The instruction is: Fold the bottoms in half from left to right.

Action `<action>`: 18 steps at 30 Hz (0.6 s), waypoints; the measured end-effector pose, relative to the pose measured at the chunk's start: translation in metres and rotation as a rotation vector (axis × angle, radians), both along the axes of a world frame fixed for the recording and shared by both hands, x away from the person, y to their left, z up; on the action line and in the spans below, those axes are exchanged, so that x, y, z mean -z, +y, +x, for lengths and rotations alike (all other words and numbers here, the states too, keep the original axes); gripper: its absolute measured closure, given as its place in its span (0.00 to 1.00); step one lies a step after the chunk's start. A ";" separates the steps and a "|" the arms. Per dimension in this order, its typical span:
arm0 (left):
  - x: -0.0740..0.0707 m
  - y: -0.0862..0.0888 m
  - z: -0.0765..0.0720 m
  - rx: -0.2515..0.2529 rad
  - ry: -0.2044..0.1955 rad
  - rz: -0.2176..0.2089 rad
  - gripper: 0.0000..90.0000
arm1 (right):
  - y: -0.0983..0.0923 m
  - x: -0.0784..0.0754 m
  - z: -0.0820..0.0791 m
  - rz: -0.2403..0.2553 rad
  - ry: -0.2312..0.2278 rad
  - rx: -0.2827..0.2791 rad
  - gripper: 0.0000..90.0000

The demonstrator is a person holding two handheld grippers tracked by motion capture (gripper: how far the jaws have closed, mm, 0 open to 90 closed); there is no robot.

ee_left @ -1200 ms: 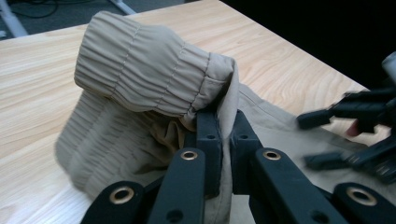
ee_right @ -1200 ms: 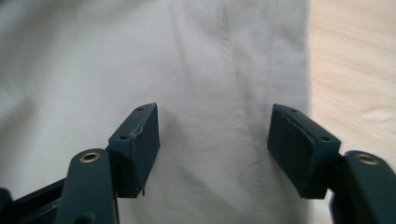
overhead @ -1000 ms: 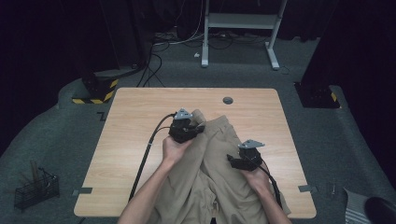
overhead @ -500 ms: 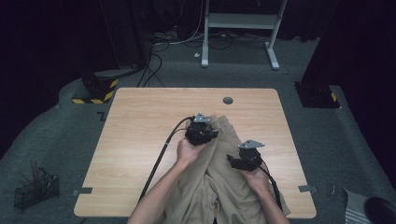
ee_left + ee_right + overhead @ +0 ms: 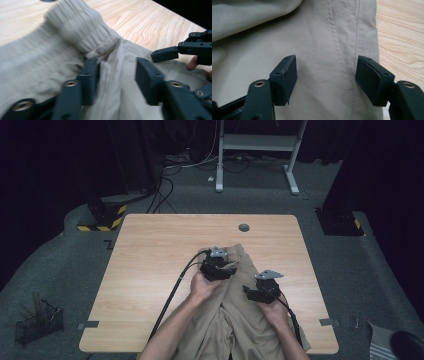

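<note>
Beige trousers; light wood-grain table; black hand-held grippers.

Pale wooden worktop on grey carpet floor. Dark all round. White metal frame at the back, black cables beside, wire basket low at left.

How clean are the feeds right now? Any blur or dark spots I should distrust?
High view: the table is evenly lit, the room around it near black. Left gripper view: soft and smeared, worst on the trousers and near jaw. Right gripper view: sharp, seam stitching crisp, no glare.
</note>
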State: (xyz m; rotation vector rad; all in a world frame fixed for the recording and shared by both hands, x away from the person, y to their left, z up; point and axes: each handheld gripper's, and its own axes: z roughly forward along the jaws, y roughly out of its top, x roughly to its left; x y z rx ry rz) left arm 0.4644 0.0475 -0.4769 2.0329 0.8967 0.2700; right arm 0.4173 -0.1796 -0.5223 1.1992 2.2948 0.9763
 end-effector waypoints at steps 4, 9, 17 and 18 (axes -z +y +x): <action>-0.012 0.017 -0.013 -0.018 -0.037 0.005 0.43 | 0.000 0.000 0.000 0.000 0.000 0.000 0.37; -0.012 0.038 -0.030 -0.011 -0.013 -0.005 0.41 | 0.000 0.000 0.000 0.000 0.000 0.000 0.37; 0.021 0.052 -0.044 -0.040 0.078 0.019 0.42 | -0.001 -0.007 -0.011 0.005 -0.011 -0.022 0.36; 0.024 0.051 -0.044 -0.042 0.083 0.030 0.43 | -0.001 -0.008 -0.014 0.005 -0.015 -0.041 0.36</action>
